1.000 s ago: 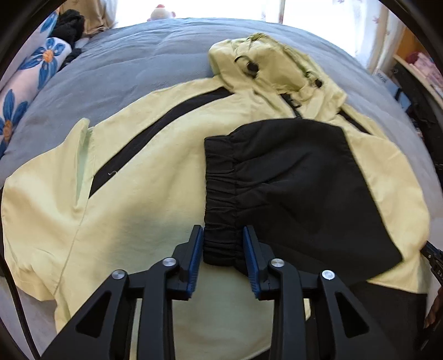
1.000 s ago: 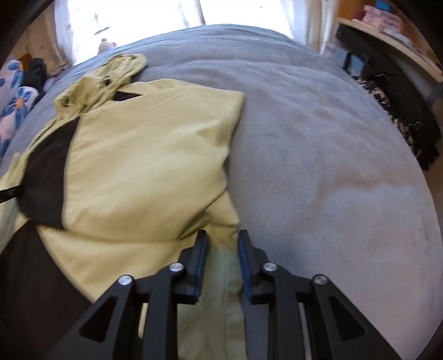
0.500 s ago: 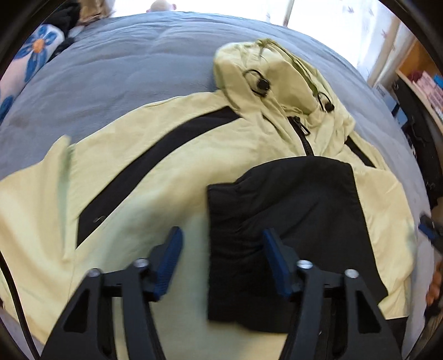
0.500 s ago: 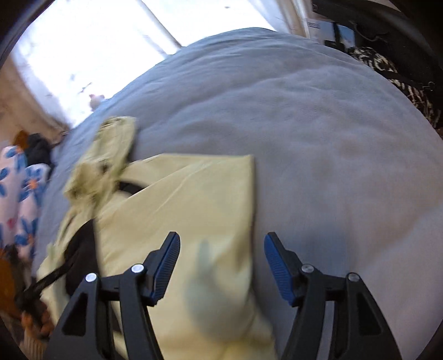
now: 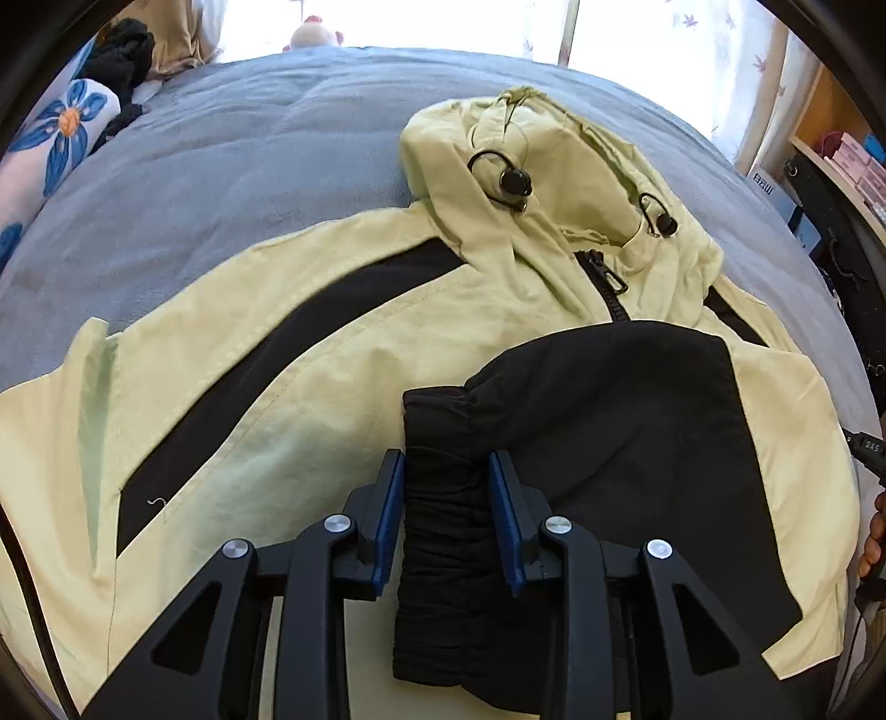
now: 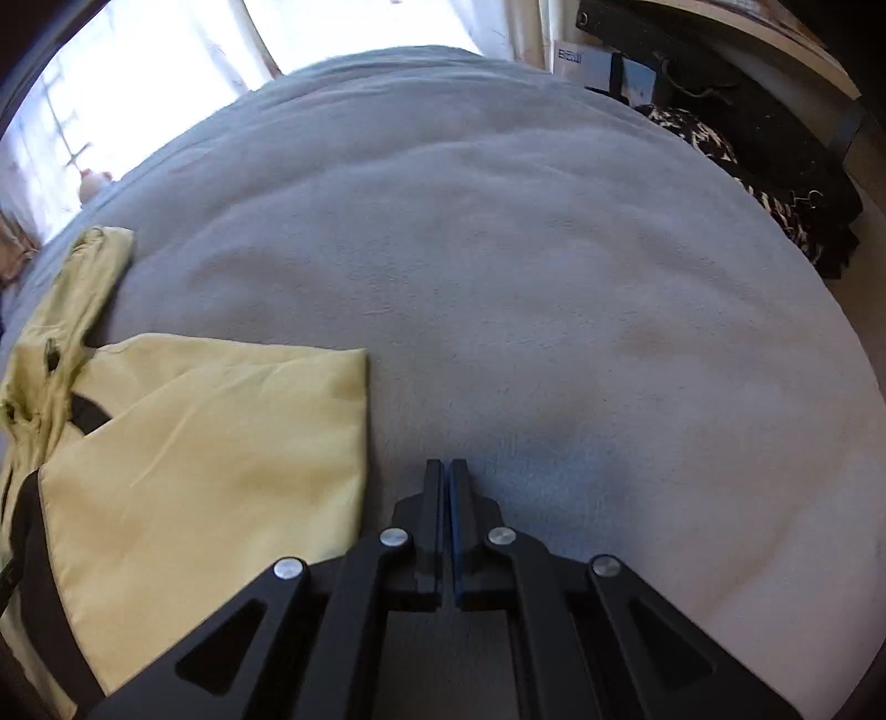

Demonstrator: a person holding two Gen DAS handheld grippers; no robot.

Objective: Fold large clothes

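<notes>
A pale yellow hooded jacket [image 5: 277, 387] with black panels lies spread on the grey bed blanket [image 5: 221, 166], hood [image 5: 554, 166] at the far end. Its black sleeve [image 5: 637, 432] is folded across the chest. My left gripper [image 5: 446, 476] stands over the sleeve's elastic cuff [image 5: 448, 526], jaws closing, with the bunched cuff filling the gap between the blue pads. In the right wrist view my right gripper [image 6: 446, 471] is shut on nothing, over bare blanket [image 6: 554, 277] just right of the jacket's folded edge [image 6: 210, 459].
A floral pillow [image 5: 61, 133] and dark clothes [image 5: 122, 50] lie at the far left, a soft toy [image 5: 313, 36] by the window. Shelves [image 5: 853, 160] and a black patterned item [image 6: 775, 183] line the bed's right side. A hand [image 5: 872, 543] shows at the right edge.
The left jaws opened off the cuff, then narrowed around it again. The right gripper let go of the jacket's edge, swung right onto bare blanket and shut.
</notes>
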